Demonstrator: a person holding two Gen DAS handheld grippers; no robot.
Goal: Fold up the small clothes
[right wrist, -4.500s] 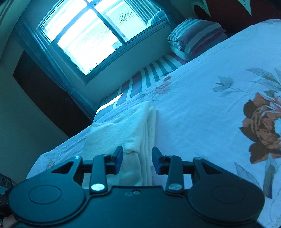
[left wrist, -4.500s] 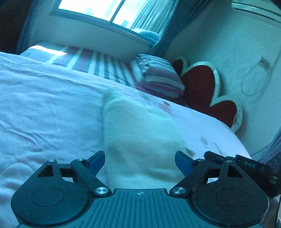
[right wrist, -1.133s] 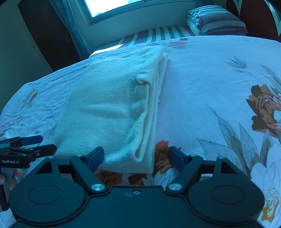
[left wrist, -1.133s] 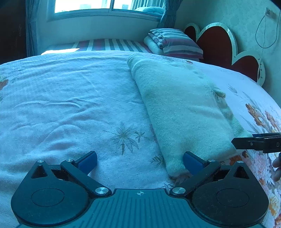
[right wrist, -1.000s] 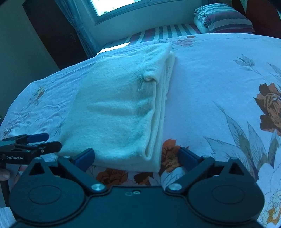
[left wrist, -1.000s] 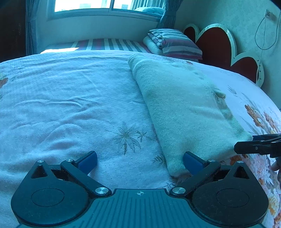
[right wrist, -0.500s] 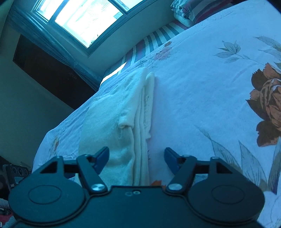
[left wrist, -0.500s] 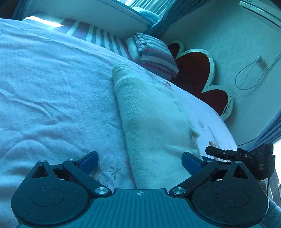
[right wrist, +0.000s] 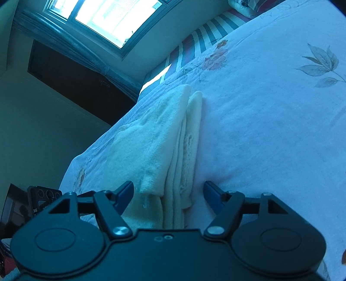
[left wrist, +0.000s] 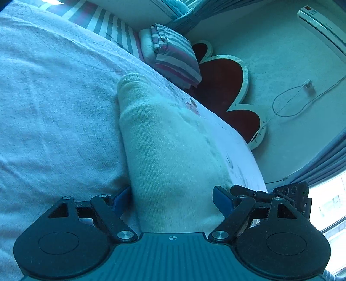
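A cream knitted garment, folded into a long strip, lies on the floral bedsheet. My left gripper is open, its blue-tipped fingers straddling the near end of the strip at its folded left side. My right gripper is open and straddles the same end at the garment's layered right edge, where several stacked layers show. The right gripper's body shows at the right of the left wrist view. Neither gripper is closed on the cloth.
A striped folded quilt and pillow sit at the bed's head by a red heart-shaped headboard. A bright window and a dark cabinet stand beyond the bed. A cable hangs on the wall.
Both grippers have dropped low and moved forward onto the near end of the folded garment, so it now lies between each pair of fingers. The jaws have narrowed slightly.
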